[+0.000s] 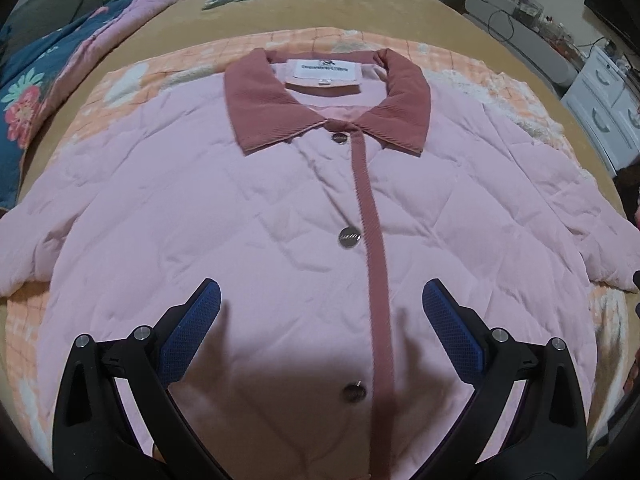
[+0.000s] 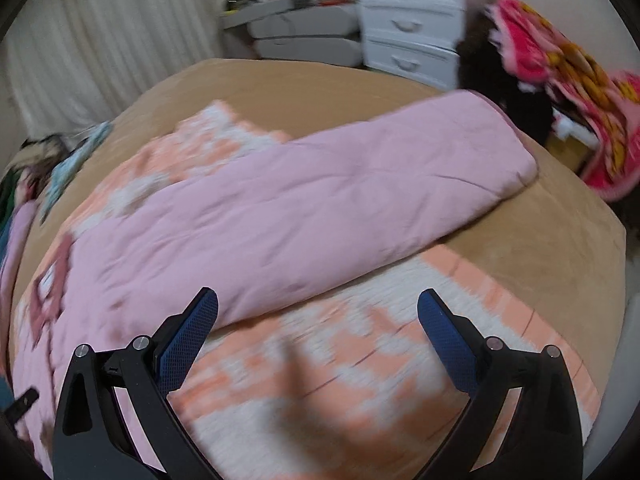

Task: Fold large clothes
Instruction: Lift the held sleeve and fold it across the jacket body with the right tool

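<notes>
the jacket (image 1: 248,200) lies flat and buttoned, front up, on an orange blanket (image 1: 120,80) on the bed (image 1: 160,24), collar away from the person. the left tool (image 1: 321,300) hangs spread open and empty above the placket. the right tool (image 2: 318,308), also wide open and empty, is nearer the right sleeve (image 2: 360,184), which runs out sideways, its lower edge just ahead of the tool.

left gripper (image 1: 322,300) and right gripper (image 2: 318,308) both spread wide, holding nothing.
</notes>
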A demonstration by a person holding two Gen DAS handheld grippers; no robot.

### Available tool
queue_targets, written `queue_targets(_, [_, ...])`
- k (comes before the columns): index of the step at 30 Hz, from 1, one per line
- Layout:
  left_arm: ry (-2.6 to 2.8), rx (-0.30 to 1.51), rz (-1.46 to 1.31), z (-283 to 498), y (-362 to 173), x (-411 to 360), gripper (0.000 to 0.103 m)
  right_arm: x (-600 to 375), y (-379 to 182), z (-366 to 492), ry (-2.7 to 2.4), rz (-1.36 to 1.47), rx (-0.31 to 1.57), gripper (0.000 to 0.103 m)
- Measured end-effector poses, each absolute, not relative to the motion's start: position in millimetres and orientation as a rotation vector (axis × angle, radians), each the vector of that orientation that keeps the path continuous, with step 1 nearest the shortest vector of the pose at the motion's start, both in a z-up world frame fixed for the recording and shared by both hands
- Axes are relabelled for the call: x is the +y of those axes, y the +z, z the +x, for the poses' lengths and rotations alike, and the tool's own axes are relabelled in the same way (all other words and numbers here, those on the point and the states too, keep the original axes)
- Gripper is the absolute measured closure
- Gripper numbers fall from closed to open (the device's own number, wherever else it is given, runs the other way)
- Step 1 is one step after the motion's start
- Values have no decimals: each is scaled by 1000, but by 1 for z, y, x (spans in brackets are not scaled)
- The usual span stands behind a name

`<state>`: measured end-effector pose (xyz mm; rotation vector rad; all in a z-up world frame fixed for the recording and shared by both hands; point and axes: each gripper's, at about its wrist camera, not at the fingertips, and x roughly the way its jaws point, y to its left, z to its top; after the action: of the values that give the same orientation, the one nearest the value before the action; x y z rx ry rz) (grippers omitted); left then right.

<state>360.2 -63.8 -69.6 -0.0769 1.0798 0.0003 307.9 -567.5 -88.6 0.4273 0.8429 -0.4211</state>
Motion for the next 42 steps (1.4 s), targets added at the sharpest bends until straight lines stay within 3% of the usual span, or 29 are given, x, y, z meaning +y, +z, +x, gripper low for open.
queue_targets(15, [1,1073,-66,403,-85,-86,8,-701,-138,324,-628,816,764,6])
queue_targets(18, [15,1060,-65,408,-84,-84,8,-720,-145,321,-658,894,702,30])
queue_targets(19, [17,1057,-65,407,-83,-83,8,-727,-146,318,-681,909,680,48])
queue_targets(23, [19,1046,-41,406,-79,-82,8,-742,-146,312,-607,969,601,76])
queue_targets(25, [19,1031,-31,405,-74,-81,8,-734,-133,311,-578,894,576,83])
queue_targets(42, [-17,921,-11,373,6,-65,8,-629,35,317,-315,508,439,88])
